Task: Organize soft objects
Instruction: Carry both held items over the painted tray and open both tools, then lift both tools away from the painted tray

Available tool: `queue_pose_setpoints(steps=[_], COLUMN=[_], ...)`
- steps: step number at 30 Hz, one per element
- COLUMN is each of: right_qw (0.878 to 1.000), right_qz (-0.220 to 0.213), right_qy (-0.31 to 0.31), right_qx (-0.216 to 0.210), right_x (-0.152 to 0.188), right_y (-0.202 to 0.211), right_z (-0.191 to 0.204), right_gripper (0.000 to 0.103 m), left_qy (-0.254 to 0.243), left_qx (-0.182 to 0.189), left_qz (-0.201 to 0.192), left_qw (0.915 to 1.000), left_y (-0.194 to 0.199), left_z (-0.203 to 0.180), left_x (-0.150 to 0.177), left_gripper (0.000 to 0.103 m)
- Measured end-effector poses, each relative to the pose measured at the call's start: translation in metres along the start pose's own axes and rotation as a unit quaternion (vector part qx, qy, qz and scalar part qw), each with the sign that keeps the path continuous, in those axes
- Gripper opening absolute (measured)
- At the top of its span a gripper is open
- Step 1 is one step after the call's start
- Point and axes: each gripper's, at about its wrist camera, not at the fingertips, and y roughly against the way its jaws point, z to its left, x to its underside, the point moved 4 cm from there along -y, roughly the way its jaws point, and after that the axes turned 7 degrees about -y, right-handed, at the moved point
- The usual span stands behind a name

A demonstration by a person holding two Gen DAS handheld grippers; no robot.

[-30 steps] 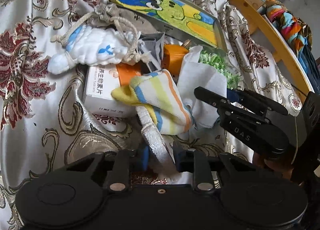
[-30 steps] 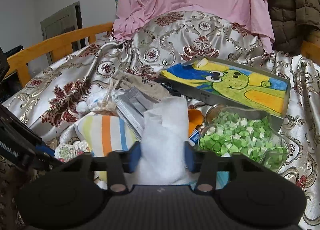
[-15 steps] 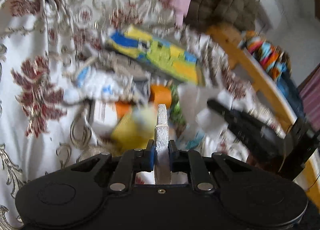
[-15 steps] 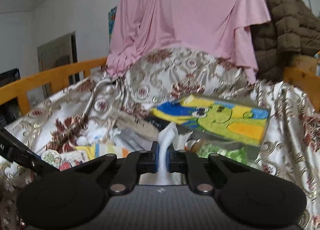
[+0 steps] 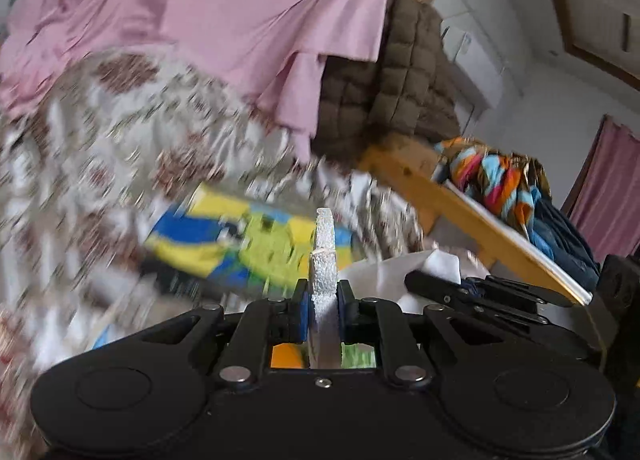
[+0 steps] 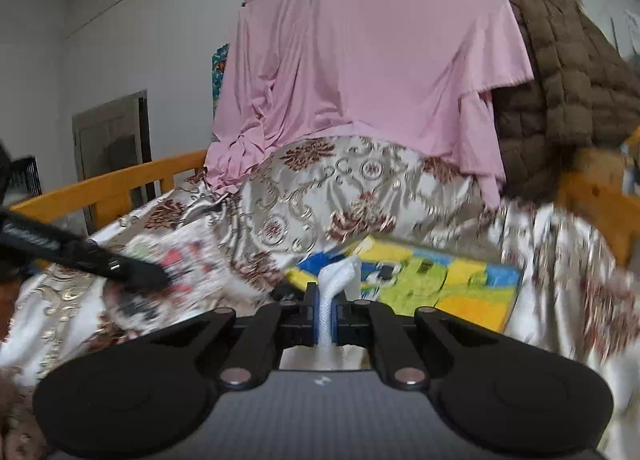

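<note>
A picture board [image 6: 404, 280] lies on the patterned bedspread [image 6: 312, 195], with a draped cloth [image 6: 360, 59] hanging far behind it. A quilted jacket [image 6: 568, 99] hangs right of the cloth. A wooden rail [image 6: 112, 187] runs along the bedspread's left edge.

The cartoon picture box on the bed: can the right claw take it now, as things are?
Probably not. The right claw is shut on a white cloth, so its jaws are occupied. The cartoon picture box lies uncovered just beyond it on the patterned bedspread; the cloth must be released first.
</note>
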Motion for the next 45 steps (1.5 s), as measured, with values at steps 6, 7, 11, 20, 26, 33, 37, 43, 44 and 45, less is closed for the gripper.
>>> queue_pose_setpoints(steps=[6, 7, 11, 20, 26, 33, 37, 43, 44, 45], right_qw=[1.000, 1.000, 0.997, 0.987, 0.980, 0.974, 0.974, 0.975, 0.976, 0.978], right_qz=[0.015, 0.018, 0.040, 0.093, 0.129, 0.157, 0.162, 0.144, 0.136, 0.125], right_qy=[-0.015, -0.020, -0.045, -0.101, -0.103, -0.096, -0.088, -0.093, -0.095, -0.096], right_qx=[0.010, 0.014, 0.040, 0.088, 0.114, 0.133, 0.133, 0.141, 0.140, 0.140], right_x=[-0.041, -0.044, -0.048, -0.022, 0.001, 0.015, 0.010, -0.002, -0.004, -0.006], right_y=[-0.066, -0.078, -0.136, -0.215, -0.227, -0.222, -0.214, -0.190, -0.184, -0.176], right_z=[-0.037, -0.045, -0.080, -0.136, -0.148, -0.147, -0.141, -0.136, -0.134, -0.132], right_gripper=[0.006, 0.006, 0.006, 0.006, 0.008, 0.029, 0.059, 0.078, 0.079, 0.084], left_qy=[-0.003, -0.011, -0.018, 0.066, 0.079, 0.062, 0.047, 0.033, 0.029, 0.026], left_qx=[0.000, -0.005, -0.019, -0.022, -0.039, -0.050, -0.070, -0.121, -0.129, -0.133], left_qz=[0.003, 0.006, 0.013, 0.059, 0.116, 0.129, 0.118, 0.094, 0.083, 0.072], left_qw=[1.0000, 0.9999, 0.9996, 0.9958, 0.9894, 0.9884, 0.9895, 0.9876, 0.9878, 0.9882], left_y=[-0.096, -0.112, -0.168, -0.241, -0.259, -0.253, -0.236, -0.194, -0.184, -0.175], left_z=[0.021, 0.025, 0.047, 0.095, 0.104, 0.097, 0.092, 0.086, 0.082, 0.078], left_x=[-0.023, -0.024, -0.027, -0.002, 0.017, 0.017, 0.011, -0.004, -0.009, -0.014], left_gripper=[0.015, 0.015, 0.015, 0.015, 0.016, 0.034, 0.053, 0.077, 0.079, 0.081])
